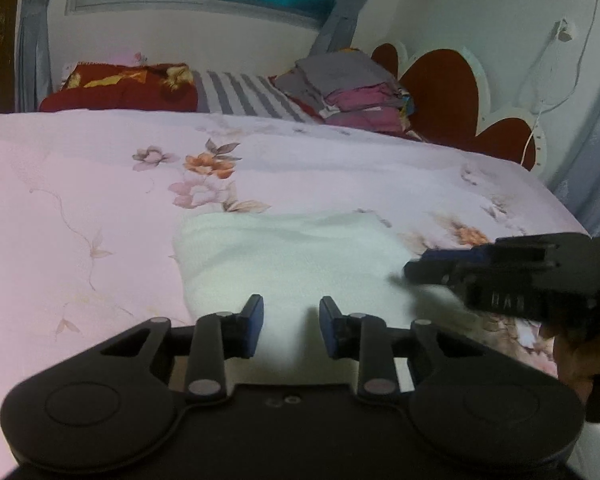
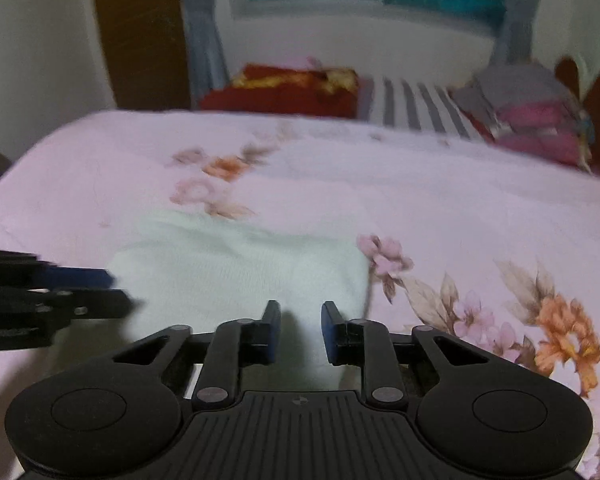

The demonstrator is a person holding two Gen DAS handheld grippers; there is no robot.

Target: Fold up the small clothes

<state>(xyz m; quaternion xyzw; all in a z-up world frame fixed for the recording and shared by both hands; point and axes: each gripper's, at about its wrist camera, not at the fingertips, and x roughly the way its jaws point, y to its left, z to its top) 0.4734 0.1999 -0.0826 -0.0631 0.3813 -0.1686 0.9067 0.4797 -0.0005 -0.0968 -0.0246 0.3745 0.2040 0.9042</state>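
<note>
A white garment [image 1: 284, 256] is lying on the flowered bedspread [image 1: 80, 200], folded into a rough rectangle, with both grippers hanging over its near edge.

The left gripper [image 1: 291, 328] is holding its fingers [image 1: 252, 326] narrowly apart, with the cloth showing through the gap; whether the pads are pinching any fabric I cannot tell. In its view the garment is spreading from the fingertips up toward twelve o'clock, and the right gripper [image 1: 416, 270] is reaching in at three o'clock over the cloth's right end.

From the right wrist, the right gripper [image 2: 300, 330] is likewise keeping a narrow gap, the garment [image 2: 236, 264] stretching from the tips toward eleven o'clock. The left gripper [image 2: 116, 292] is blurring in at nine o'clock.

At twelve o'clock, a stack of folded clothes [image 1: 348, 88] is sitting by the headboard [image 1: 444, 92].
</note>
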